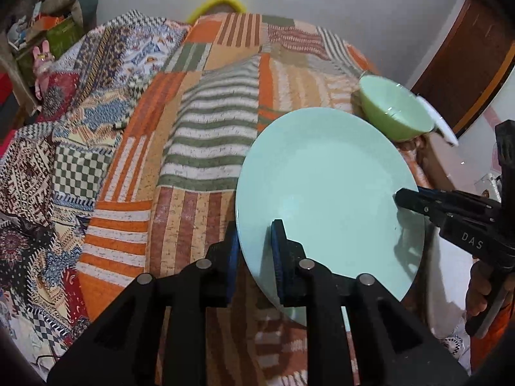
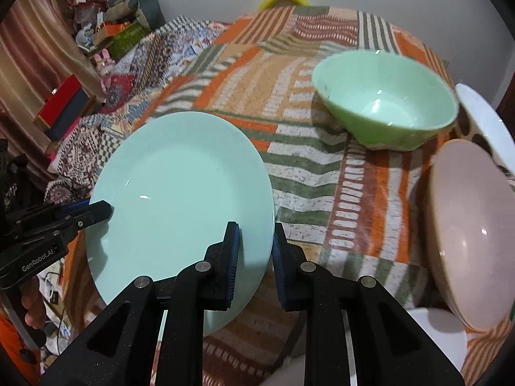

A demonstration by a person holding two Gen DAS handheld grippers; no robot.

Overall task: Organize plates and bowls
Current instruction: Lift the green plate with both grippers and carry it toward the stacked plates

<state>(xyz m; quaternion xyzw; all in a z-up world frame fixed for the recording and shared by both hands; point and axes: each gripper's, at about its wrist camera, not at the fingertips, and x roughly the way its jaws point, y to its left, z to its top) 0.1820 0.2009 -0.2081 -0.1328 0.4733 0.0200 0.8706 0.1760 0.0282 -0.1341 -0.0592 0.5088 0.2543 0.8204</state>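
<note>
Right wrist view: the left gripper (image 2: 107, 209) pinched the blue plate's (image 2: 180, 199) left rim, the right gripper (image 2: 256, 241) pinched its right rim. The plate hung tilted above the bed's (image 2: 305, 173) near edge; the green bowl (image 2: 386, 103) sat further right.

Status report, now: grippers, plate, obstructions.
Left gripper and right gripper both shut on the plate, opposite rims. Plate lifted, tilted. Green bowl and pink bowl to the right, apart from it.

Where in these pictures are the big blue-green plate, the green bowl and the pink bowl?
blue-green plate (image 2: 180, 193): right wrist view, centre of its face.
green bowl (image 2: 386, 109): right wrist view, inner wall.
pink bowl (image 2: 466, 234): right wrist view, inside surface.
</note>
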